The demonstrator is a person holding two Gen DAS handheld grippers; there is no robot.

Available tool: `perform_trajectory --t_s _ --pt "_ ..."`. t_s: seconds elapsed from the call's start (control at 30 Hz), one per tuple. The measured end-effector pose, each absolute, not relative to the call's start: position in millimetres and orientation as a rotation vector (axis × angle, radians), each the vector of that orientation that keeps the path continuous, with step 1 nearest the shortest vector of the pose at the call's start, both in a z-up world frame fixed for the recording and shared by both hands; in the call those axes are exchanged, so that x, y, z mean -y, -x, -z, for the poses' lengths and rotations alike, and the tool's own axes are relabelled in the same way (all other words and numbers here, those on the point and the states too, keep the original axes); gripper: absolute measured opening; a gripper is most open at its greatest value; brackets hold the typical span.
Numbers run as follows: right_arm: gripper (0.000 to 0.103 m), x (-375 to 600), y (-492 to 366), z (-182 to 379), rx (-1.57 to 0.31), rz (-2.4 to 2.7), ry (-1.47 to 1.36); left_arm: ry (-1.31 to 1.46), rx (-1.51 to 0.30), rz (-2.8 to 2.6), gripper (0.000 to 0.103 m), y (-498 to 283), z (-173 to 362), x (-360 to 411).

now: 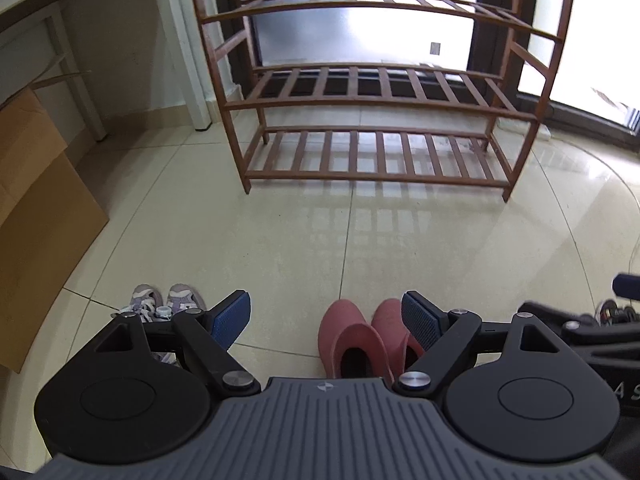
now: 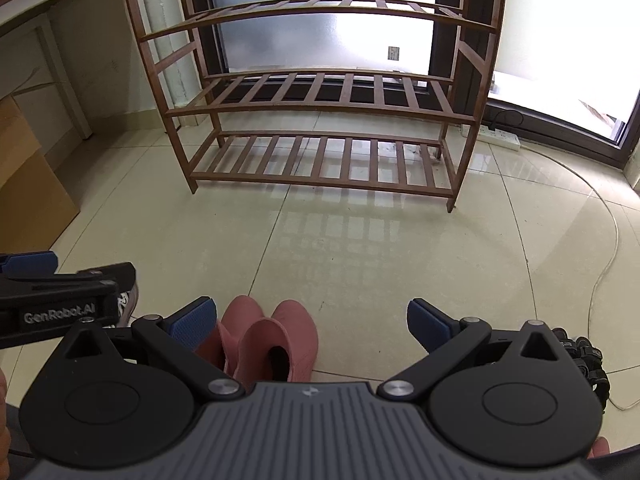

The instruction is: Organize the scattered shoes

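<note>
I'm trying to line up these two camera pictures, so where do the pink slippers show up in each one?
Left wrist view: the pink slippers sit low and right of centre, beside the right-side finger of the open left gripper.
Right wrist view: the pink slippers sit low and left of centre, beside the left-side finger of the open right gripper.
Shared landmark: the wooden shoe rack, standing on the floor beyond them in both.

One brand name and a letter fragment on the grippers

In the right wrist view, pale letters reading "GenRobot.AI" stand on the black side of the left gripper [image 2: 60, 280] at the left edge. In the left wrist view, the right gripper [image 1: 592, 320] at the right edge bears a cut-off fragment, apparently "A S". No other writing is legible.
</note>
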State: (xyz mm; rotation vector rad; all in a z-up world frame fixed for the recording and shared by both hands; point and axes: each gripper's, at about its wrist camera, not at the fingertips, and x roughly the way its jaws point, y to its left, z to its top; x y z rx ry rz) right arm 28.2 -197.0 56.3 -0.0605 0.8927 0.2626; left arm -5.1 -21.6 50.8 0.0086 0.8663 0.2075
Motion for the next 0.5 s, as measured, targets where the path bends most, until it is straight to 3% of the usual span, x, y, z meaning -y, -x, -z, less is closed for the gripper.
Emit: perform_trajectory --t_s 0.23,0.5 --pt "0.102 196 -38 -51 -0.906 -0.255 0.081 0.027 -0.852 -0.219 0.084 -2 -46 15" --pt "0.102 186 -66 -18 -1.026 -0.257 0.045 0.196 -1.025 -0.220 0.084 -35 -15 -20"
